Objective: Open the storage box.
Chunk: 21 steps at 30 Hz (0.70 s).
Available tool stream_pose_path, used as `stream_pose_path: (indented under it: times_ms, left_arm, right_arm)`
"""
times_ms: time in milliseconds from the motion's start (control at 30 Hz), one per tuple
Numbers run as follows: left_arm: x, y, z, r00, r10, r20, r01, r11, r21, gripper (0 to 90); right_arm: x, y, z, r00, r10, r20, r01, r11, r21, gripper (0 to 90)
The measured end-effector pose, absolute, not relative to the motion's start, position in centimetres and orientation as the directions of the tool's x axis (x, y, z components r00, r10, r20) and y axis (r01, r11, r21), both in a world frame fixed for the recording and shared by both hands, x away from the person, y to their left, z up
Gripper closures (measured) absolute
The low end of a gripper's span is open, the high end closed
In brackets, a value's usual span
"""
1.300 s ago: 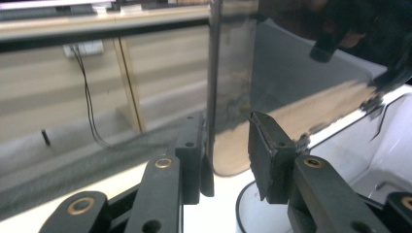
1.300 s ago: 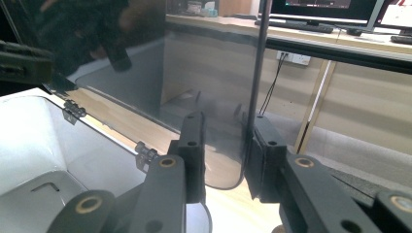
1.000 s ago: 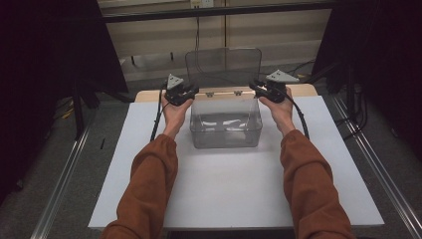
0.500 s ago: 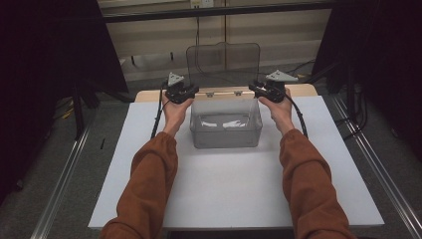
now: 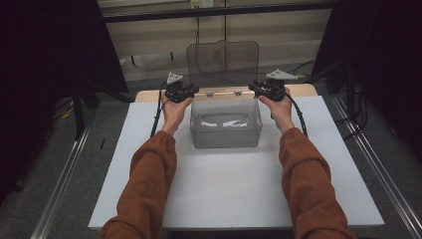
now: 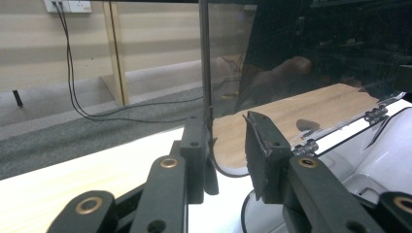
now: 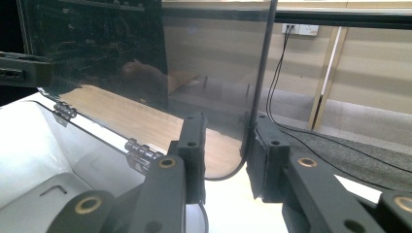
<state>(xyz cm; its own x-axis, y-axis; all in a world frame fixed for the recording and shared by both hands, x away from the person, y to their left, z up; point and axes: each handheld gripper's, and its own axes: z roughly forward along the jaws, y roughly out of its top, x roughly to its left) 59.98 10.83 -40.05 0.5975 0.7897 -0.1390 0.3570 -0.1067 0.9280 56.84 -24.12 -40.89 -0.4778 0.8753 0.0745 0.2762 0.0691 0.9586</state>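
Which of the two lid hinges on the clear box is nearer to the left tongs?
The left hinge in the high view, just beside the left tongs. The right hinge lies farther along the back rim, toward the right tongs.

- You have no readable text, label, brand, number or sign anywhere in these views.
- Clear box and its raised lid: bare, nothing printed that you could read.
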Motion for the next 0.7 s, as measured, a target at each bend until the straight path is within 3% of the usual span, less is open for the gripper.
stream_pose_path:
  times_ms: [600,700]
  left_arm:
    - [60.3,10.81,-39.81,0.587,0.792,-0.171,0.402,-0.101,0.91,69.8]
    - [60.23,10.56,-39.68,0.584,0.799,-0.14,0.398,-0.132,0.908,68.2]
  right_arm:
    - [57.19,-23.83,-40.15,-0.444,0.888,0.122,0.355,0.05,0.934,69.4]
    - [57.26,-23.79,-40.06,-0.435,0.891,0.133,0.369,0.042,0.929,69.4]
